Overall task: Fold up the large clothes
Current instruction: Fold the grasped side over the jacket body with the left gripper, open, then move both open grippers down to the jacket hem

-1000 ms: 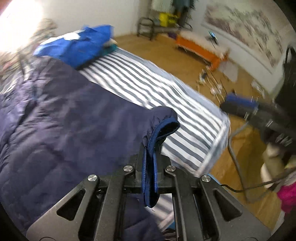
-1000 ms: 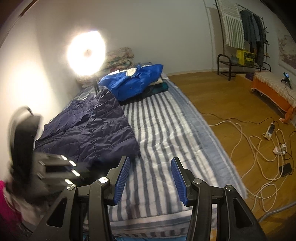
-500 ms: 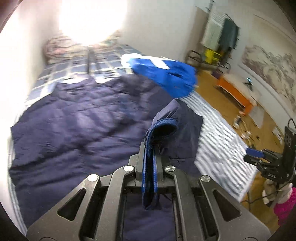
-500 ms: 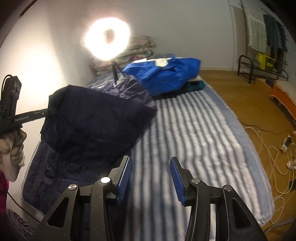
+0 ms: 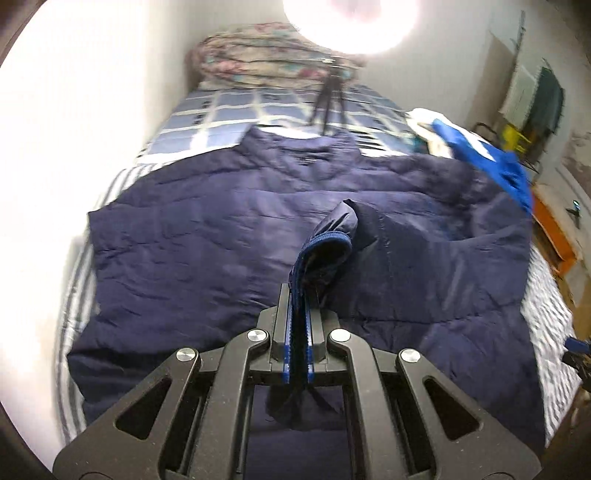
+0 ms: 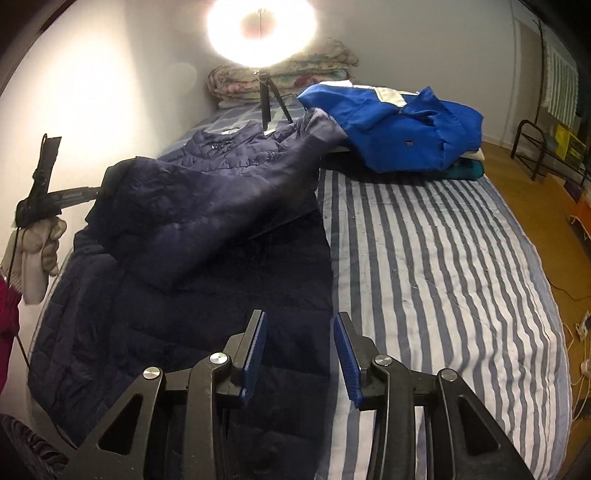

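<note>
The left tongs [image 5: 296, 314] are pinching tight on the cuff [image 5: 325, 245] of the dark blue puffy jacket [image 5: 207, 236] and are holding that sleeve [image 6: 207, 206] up over the body of the jacket. The jacket is lying on the left side of the striped bed [image 6: 443, 266], close to the wall.

The right tongs [image 6: 299, 354] are holding nothing. Their jaws are partly apart and have just been closing a bit, with nothing between them. They are hanging over the near edge of the jacket, where the dark cloth is meeting the stripes.

What could go wrong, I think:
- The cuff is slippery and only a small bit is sitting in the left tongs, so it could be sliding out while the sleeve is being carried across.
- The sleeve is pulling on the rest of the jacket, so the body could be bunching up and the fold could be coming out crooked.
- The far part of the jacket is lying right beside the bright blue coat [image 6: 399, 125] and the little tripod [image 6: 269, 103] of the round lamp [image 6: 260, 26], so a hard tug could be dragging the coat or knocking the lamp over.

There are some pale letters on the arm of the left tongs in the right view, but they are too small to read. I am seeing no other writing I can read.
</note>
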The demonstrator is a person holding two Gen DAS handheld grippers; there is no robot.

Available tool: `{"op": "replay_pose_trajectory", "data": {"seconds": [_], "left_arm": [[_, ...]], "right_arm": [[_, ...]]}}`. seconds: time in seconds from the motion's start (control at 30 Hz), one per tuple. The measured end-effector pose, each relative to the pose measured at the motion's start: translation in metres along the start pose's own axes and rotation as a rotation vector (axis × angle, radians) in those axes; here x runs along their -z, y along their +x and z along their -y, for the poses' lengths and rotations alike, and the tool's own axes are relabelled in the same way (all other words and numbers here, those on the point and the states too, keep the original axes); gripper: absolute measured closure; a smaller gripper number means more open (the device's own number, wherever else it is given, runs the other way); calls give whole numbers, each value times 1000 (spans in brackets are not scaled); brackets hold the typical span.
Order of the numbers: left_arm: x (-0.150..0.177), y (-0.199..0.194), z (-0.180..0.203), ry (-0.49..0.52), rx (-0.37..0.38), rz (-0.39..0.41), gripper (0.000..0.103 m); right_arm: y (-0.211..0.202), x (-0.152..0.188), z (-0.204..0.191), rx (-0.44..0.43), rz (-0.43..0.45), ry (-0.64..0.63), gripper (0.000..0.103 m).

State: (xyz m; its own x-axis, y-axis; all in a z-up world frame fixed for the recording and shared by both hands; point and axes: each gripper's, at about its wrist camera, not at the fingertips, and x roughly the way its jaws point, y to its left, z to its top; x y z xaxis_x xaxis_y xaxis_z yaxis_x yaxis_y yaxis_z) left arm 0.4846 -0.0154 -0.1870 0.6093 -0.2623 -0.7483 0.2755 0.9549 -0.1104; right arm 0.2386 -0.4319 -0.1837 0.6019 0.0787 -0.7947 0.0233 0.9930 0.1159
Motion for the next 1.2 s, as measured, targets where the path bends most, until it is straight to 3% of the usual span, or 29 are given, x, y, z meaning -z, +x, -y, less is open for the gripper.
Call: {"op": "replay_pose_trajectory", "data": {"seconds": [0.2, 0.4, 0.67, 0.7, 0.8, 0.87, 0.93, 1.1, 1.2], "left_arm": [[-14, 23, -59, -98, -88, 18, 100], [-23, 43, -117, -262, -148, 26, 100], [-31, 83, -134, -254, -193, -30, 99], [-32, 88, -134, -247, -211, -41, 97], [-36, 102, -131, -174, -279, -76, 78], [-37, 101, -130, -144, -332, -80, 50], [-37, 93, -131, -135, -380, -60, 40], [-32, 56, -139, -186, -361, -49, 40], [-24, 19, -127, -156, -324, -22, 40]], "right_arm": [[17, -1, -8, 17, -32, -22, 64], [34, -5, -20, 26, -57, -53, 64], [59, -4, -34, 26, -89, -89, 64], [63, -4, -35, 30, -94, -91, 64], [71, -2, -35, 36, -107, -93, 64], [75, -2, -36, 40, -115, -99, 64], [79, -2, -36, 46, -125, -106, 64], [86, -4, -29, 57, -146, -65, 65], [79, -4, -25, 53, -144, -30, 65]]}}
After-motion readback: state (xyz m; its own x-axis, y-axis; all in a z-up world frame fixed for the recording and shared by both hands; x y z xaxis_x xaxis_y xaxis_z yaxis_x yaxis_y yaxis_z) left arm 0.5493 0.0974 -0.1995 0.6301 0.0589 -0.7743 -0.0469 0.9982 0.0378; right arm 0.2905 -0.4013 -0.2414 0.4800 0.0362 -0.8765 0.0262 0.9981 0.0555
